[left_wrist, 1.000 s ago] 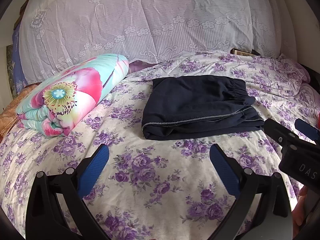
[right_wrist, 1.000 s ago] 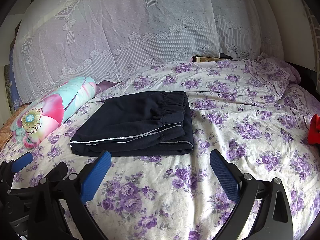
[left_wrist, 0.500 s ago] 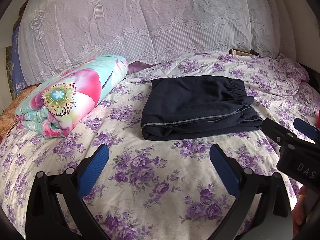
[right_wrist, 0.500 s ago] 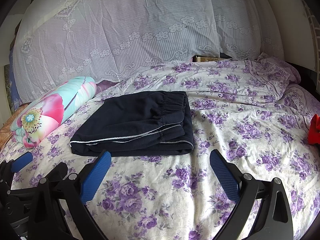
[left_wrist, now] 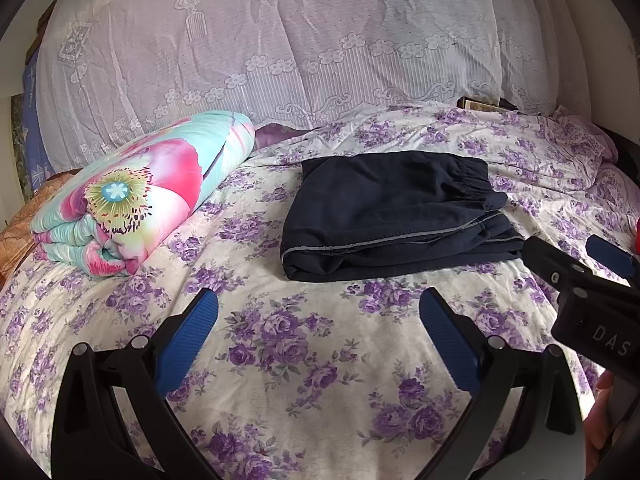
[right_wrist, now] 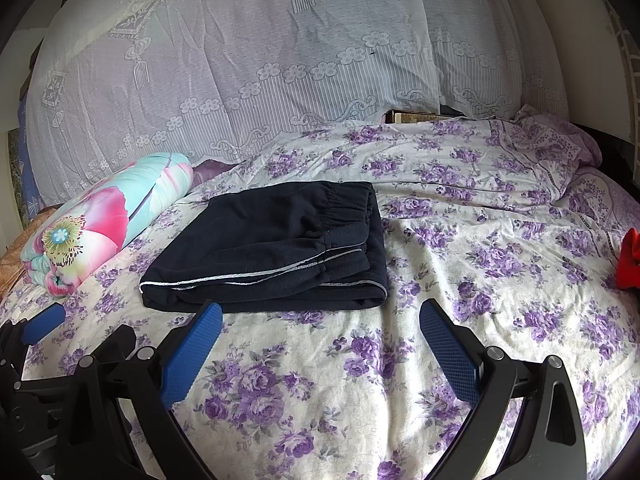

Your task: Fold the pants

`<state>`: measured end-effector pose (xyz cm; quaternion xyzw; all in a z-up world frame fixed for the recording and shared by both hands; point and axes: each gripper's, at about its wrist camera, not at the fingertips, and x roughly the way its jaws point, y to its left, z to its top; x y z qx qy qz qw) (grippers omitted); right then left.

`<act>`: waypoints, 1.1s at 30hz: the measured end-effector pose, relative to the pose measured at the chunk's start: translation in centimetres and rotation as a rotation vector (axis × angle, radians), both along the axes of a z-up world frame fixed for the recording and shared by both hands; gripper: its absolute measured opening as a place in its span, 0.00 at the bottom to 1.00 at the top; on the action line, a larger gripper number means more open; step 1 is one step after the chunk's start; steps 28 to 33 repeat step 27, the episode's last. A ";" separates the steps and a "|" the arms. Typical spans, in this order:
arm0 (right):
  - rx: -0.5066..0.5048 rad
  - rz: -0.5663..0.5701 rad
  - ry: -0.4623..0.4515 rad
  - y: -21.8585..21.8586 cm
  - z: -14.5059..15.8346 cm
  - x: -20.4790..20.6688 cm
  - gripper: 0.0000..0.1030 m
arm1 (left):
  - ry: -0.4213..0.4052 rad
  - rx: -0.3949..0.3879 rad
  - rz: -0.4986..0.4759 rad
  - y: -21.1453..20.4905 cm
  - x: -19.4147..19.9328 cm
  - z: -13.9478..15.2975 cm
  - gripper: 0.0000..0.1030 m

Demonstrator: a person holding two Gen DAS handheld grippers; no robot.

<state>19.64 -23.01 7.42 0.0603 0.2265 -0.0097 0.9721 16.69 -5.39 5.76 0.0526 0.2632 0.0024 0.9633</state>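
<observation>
Pants (left_wrist: 394, 216), dark navy with a pale stripe along the side seam, lie folded into a compact rectangle on the bed (left_wrist: 304, 344), flat on its purple-flowered sheet. Taking the pants as the landmark and going left to right: well to their left, apart from them, sits a rolled quilt (left_wrist: 136, 196) in turquoise and pink with a large flower print, its rolled end facing the cameras. Behind the pants, along the far side of the bed, hangs a white lace curtain (left_wrist: 280, 40). The gathered elastic waistband forms the pants' right end, and the folded edge forms their left end. Far to the right of the pants, at the frame edge in the right wrist view, a small red object (right_wrist: 628, 258) rests on the sheet; what it is cannot be told.

In front of the pants, nearer the cameras, both tools hover above the sheet without touching the cloth. The left tongs (left_wrist: 318, 316) stand wide open, blue-padded fingers spread with only flowered sheet between them, just short of the pants' near edge. The right tongs (right_wrist: 320, 326) are likewise spread wide and hold nothing; their left pad overlaps the pants' near edge in the right wrist view, though contact cannot be told. In the left wrist view the right tool shows just beside the pants' right end.
</observation>
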 end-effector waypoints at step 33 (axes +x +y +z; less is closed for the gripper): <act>0.001 0.002 0.002 -0.1 0.1 0.1 0.97 | -0.004 -0.012 -0.031 0.0 -0.1 0.0 0.95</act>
